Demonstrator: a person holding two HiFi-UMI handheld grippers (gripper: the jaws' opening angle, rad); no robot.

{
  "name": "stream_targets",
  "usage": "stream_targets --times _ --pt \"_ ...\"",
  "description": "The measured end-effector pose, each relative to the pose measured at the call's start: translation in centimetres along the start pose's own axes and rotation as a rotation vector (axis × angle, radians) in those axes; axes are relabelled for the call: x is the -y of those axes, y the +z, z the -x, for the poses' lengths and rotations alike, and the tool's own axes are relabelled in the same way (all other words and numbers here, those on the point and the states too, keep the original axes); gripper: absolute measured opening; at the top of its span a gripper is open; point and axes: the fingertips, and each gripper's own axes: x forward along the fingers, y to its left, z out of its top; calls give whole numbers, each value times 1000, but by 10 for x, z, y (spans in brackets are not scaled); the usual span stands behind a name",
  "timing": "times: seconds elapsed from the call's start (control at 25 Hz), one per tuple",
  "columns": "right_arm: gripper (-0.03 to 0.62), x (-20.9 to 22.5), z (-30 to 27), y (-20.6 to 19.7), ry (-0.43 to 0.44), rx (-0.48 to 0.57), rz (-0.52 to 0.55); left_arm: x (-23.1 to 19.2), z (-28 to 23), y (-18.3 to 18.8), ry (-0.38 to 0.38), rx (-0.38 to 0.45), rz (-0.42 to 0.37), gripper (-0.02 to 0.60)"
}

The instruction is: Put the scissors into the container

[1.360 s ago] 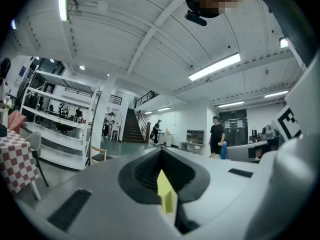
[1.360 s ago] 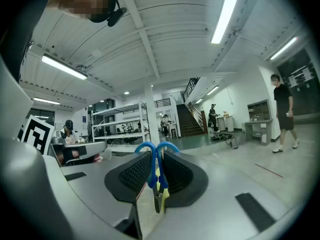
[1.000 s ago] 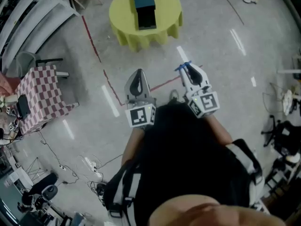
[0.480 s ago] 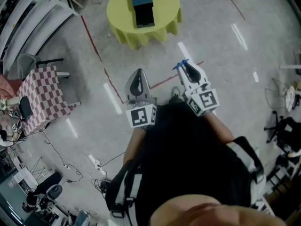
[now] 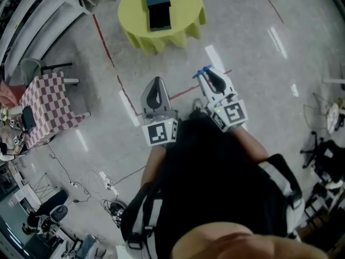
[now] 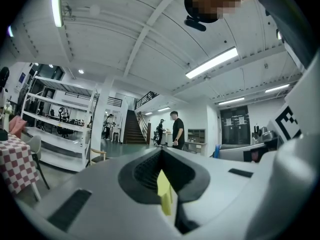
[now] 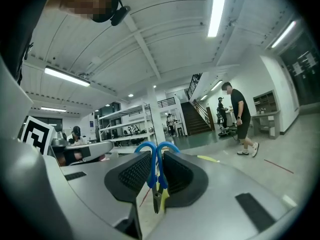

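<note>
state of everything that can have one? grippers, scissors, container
left gripper: shut, nothing in it
right gripper: shut on the scissors
scissors: closed, clamped between the right gripper's jaws, blue handles sticking out past the tips
container: on the yellow table, apart from both grippers; open or closed can't be told from here
</note>
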Motion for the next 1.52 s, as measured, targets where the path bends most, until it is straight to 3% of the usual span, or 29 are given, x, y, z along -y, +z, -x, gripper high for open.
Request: stream_targets --times 0.28,0.68,1.04,1.32,1.52 --pt "75 29 3 0 41 14 21 40 -4 -10 -3 -12 -12 -6" --pt "75 43 -24 -2 29 -7 4 29 -30 -13 8 -7 -47 -6" --pt "75 53 -103 7 17 -18 -2 -24 -99 -6 -2 15 -34 -6" --pt "75 57 -184 4 -6 -57 -29 -88 -160 -7 0 -19 -9 -6" --pt "75 64 -229 4 -48 -83 -35 -121 -200 -3 -44 -26 8 -6"
